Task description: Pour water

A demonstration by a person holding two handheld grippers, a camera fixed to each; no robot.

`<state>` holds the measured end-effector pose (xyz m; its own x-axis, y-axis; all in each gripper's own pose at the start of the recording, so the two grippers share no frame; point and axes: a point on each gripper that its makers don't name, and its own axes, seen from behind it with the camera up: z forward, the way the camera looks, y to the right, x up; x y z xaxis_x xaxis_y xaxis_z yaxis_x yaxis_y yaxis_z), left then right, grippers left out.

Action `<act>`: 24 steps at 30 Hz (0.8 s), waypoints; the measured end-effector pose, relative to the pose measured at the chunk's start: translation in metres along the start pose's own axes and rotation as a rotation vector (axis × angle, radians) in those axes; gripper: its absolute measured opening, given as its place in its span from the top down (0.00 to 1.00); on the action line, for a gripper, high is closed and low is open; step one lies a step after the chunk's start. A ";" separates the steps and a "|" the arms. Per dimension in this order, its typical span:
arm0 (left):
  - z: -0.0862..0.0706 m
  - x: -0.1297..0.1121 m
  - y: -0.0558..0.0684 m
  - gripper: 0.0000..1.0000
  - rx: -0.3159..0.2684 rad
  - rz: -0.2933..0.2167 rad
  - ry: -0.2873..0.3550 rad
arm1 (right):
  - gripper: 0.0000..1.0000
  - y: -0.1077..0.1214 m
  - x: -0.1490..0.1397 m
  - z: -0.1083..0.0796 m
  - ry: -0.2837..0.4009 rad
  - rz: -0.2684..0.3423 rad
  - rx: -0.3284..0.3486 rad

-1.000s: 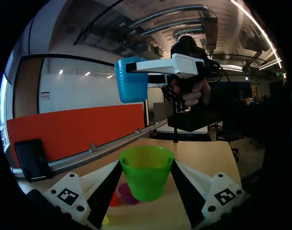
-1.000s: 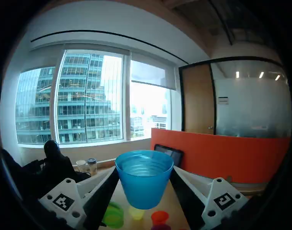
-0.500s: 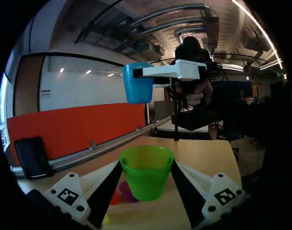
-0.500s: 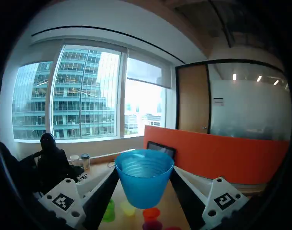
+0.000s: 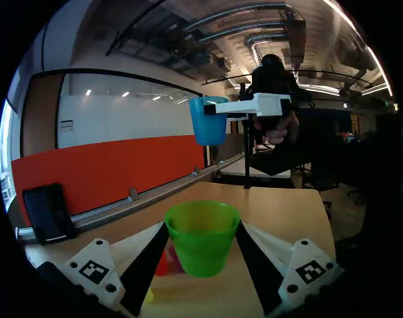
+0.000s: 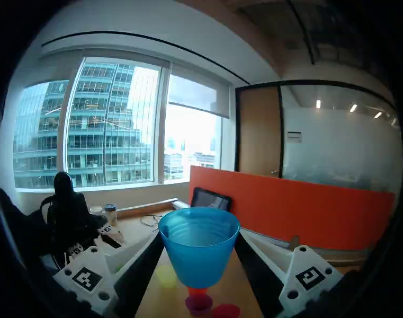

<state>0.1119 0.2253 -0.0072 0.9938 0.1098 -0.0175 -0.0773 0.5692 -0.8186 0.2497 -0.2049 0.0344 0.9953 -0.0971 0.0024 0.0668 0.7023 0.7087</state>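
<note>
1. Left gripper (image 5: pixel 201 245): jaws closed on the green cup (image 5: pixel 202 241), one finger pressing each side of its wall. The cup is upright and held above the tabletop (image 5: pixel 286 206).
2. The inside of the green cup is not visible from this angle, so I cannot tell what it holds.
3. Right gripper (image 6: pixel 199 249): jaws clamped on the blue cup (image 6: pixel 199 246), a finger on either flank. The cup is upright with its rim level.
4. Inside the blue cup I see ridged walls. I cannot tell whether there is water in it.
5. In the left gripper view, the blue cup hangs high in the air in the far gripper, beyond and above the green cup. The two cups are well apart, and neither is tilted.
6. A hand (image 5: pixel 278 124) grips the handle behind that far gripper.
7. Small cups stand on the tabletop below the blue cup: a yellow one (image 6: pixel 166 275), a purple one (image 6: pixel 199 303) and a red one (image 6: pixel 226 311) at the frame's lower edge.
8. In the left gripper view, red and purple cups (image 5: pixel 167 259) sit low behind the left finger, partly hidden.
9. An orange partition (image 5: pixel 106 169) runs along the tabletop's far edge, and a dark tablet (image 5: pixel 45 212) leans against it.
10. In the right gripper view there is a large window (image 6: pixel 111 127), with a lidded jar (image 6: pixel 110 212) near the sill and a dark bag (image 6: pixel 69 212) beside it.
</note>
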 end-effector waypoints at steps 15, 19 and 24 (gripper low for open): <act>-0.009 -0.031 -0.008 0.14 0.015 -0.004 -0.072 | 0.09 0.015 -0.062 -0.019 -0.107 -0.031 -0.013; -0.009 -0.043 -0.008 0.14 0.011 0.001 -0.106 | 0.09 0.018 -0.084 -0.023 -0.147 -0.051 -0.016; -0.006 -0.058 -0.008 0.14 0.003 -0.001 -0.148 | 0.09 0.021 -0.106 -0.027 -0.189 -0.058 -0.013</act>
<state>0.0558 0.2097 -0.0029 0.9713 0.2276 0.0682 -0.0765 0.5715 -0.8170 0.1471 -0.1608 0.0300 0.9590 -0.2669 0.0950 0.1253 0.7005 0.7026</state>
